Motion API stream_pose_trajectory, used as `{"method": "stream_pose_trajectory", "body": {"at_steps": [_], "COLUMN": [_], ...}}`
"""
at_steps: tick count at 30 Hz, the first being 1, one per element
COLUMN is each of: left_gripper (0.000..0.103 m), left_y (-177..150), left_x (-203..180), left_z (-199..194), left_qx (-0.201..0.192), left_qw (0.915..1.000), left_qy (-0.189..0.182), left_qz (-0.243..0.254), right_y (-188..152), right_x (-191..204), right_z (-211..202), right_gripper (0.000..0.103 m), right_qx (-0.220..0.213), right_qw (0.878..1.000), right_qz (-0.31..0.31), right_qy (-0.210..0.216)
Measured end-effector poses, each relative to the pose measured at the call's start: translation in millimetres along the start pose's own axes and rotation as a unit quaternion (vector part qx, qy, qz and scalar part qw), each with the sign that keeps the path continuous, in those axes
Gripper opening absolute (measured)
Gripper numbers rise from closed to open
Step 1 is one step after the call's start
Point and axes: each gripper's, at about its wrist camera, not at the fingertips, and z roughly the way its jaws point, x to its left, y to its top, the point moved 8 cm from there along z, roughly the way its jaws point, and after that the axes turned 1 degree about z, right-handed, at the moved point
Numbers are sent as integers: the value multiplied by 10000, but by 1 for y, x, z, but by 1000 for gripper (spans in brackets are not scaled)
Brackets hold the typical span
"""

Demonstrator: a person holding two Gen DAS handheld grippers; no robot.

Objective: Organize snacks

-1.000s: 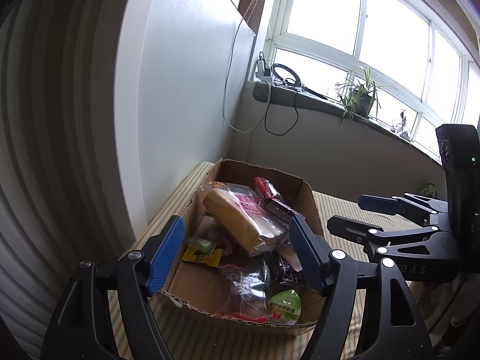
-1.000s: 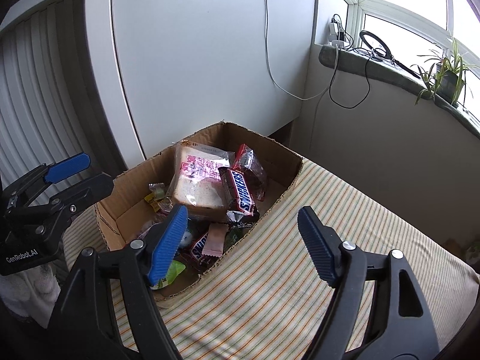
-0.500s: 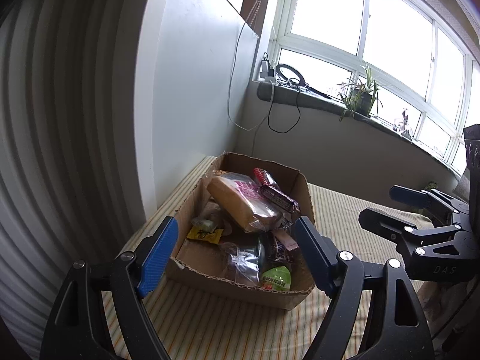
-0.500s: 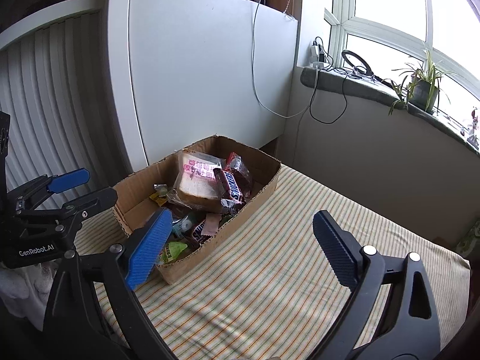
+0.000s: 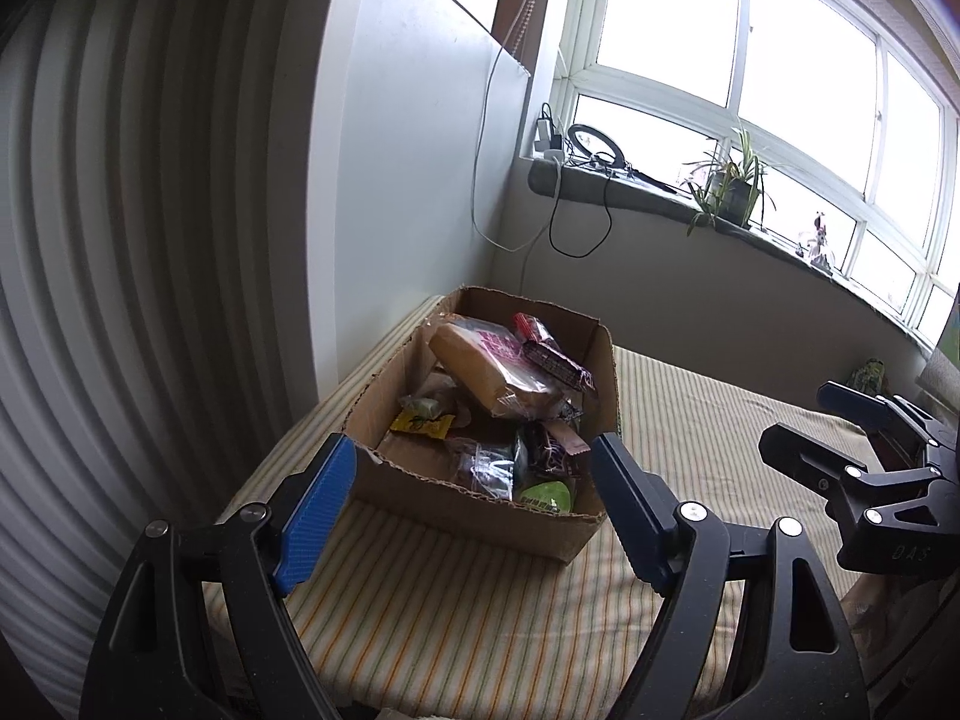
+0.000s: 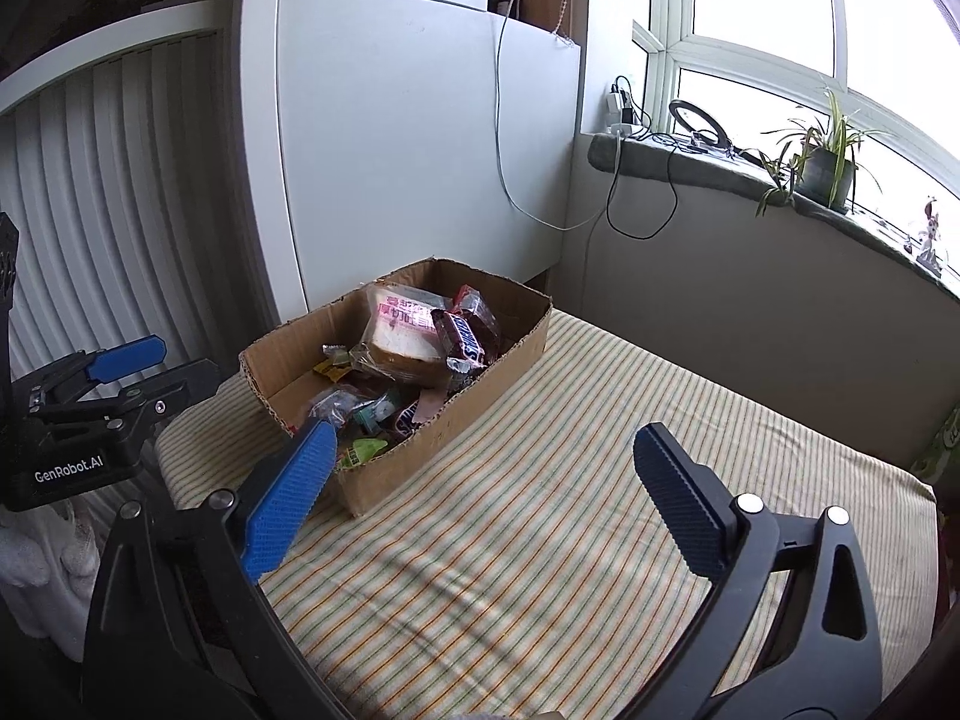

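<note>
Both grippers stand empty above the striped cloth (image 6: 540, 540), short of the box (image 5: 480, 510). Left gripper (image 5: 474, 504): jaws spread, nothing between the pads; seen through the gap, the near wall of the box fills the space between the fingers. Right gripper (image 6: 480, 480): jaws opening toward full width, nothing between them; only bare cloth lies ahead of its fingertips.

Location of the work items: all visible snacks sit inside the box, which rests on the cloth close to the white panel (image 6: 420, 150). A bagged bread slice (image 6: 402, 330) leans on top of the pile toward the far end, with a Snickers bar (image 6: 462, 339) lying against it. Small wrappers and a green packet (image 5: 546, 495) lie at the near end. No snack lies on the cloth outside the box.

Governing relation: in the left wrist view the box lies dead ahead of the left gripper, its long axis running away from the tool, near short wall first. In the right wrist view the box lies ahead and to the left, its long axis running diagonally, with the left finger overlapping the near corner. Judgement: the left hand is better lined up, and the near-end packets are the closest picks; the right hand needs to swing left to reach in.

Risk: loose, overlapping wrappers may come up together.
</note>
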Motion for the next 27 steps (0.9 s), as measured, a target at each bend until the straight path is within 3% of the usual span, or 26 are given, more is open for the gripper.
{"method": "stream_pose_trajectory", "body": {"at_steps": [27], "left_gripper": [81], "left_y": [-4], "left_x": [-5], "left_z": [-12], "left_qx": [-21], "left_qw": [9999], "left_qy": [106], "left_qz": [12], "right_y": [-1], "right_x": [4], "right_z": [-8], "right_gripper": [101], "right_qx": [-41], "right_qw": [10000], "right_qz": [8], "right_qy": [-5]}}
